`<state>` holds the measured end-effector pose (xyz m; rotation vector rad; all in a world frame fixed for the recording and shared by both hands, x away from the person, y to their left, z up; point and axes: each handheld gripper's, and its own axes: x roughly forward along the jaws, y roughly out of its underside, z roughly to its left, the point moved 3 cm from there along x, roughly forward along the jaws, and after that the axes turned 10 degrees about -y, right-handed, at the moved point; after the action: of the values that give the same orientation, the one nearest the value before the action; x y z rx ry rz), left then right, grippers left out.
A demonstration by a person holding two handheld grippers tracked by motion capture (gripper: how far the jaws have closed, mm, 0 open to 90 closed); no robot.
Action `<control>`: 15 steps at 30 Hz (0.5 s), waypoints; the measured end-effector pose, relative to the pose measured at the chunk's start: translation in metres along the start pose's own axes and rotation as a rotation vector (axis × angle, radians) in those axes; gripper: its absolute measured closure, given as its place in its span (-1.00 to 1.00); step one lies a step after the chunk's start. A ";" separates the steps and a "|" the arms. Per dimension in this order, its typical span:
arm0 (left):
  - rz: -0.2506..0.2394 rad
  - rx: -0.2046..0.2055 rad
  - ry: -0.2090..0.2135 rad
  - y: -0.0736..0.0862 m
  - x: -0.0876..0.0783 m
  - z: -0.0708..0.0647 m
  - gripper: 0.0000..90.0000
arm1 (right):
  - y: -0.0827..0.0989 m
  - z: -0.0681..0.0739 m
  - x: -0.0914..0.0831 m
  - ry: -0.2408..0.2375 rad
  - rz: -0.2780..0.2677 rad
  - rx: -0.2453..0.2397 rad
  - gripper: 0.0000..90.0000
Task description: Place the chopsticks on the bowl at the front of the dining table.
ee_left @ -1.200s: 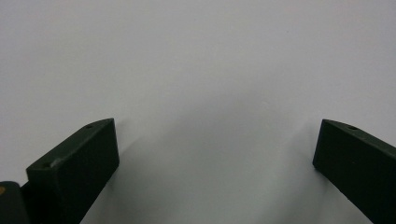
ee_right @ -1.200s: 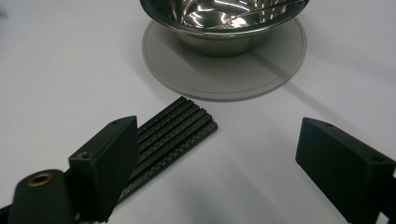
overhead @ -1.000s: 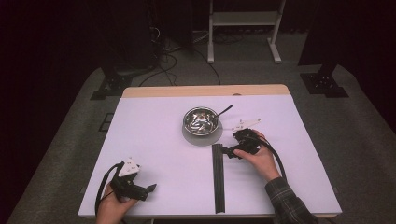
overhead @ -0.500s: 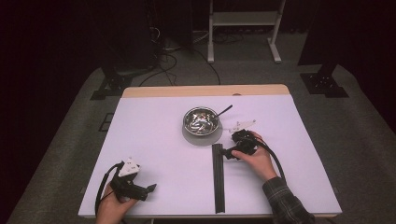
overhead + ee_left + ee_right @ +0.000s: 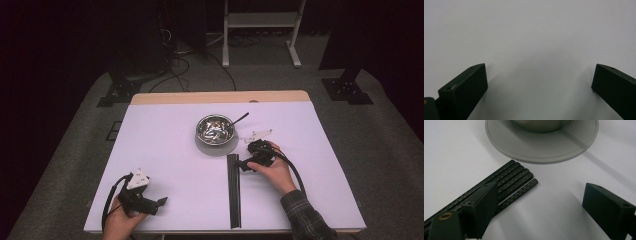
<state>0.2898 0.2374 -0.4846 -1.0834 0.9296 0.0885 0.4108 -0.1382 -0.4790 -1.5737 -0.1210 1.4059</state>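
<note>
Beside the rods [image 5: 506, 182], my right claw [image 5: 539, 205] is spread open, nothing gripped yet; left claw [image 5: 539, 82] open, idle.

A bunch of thin black sticks [image 5: 233, 190] with a woven pattern lies flat on the white table. In the high view it sits a little right of the middle and low in the frame, running straight from near the bottom edge up toward the middle. The sticks lie side by side, touching, like a narrow strip. In the right gripper view the stick ends [image 5: 521, 176] show in the middle left, five or so in a row, slanting down to the lower left.
</note>
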 end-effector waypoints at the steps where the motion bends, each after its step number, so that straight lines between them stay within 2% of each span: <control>1: 0.000 -0.001 0.000 0.000 0.000 0.000 -1.00 | 0.000 0.000 0.000 0.002 0.003 -0.001 -0.73; 15: 0.000 0.000 0.000 0.000 0.000 0.000 -1.00 | 0.006 0.005 -0.003 0.013 0.025 -0.019 -0.73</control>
<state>0.2897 0.2374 -0.4846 -1.0833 0.9294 0.0883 0.4030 -0.1407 -0.4804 -1.6047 -0.1069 1.4173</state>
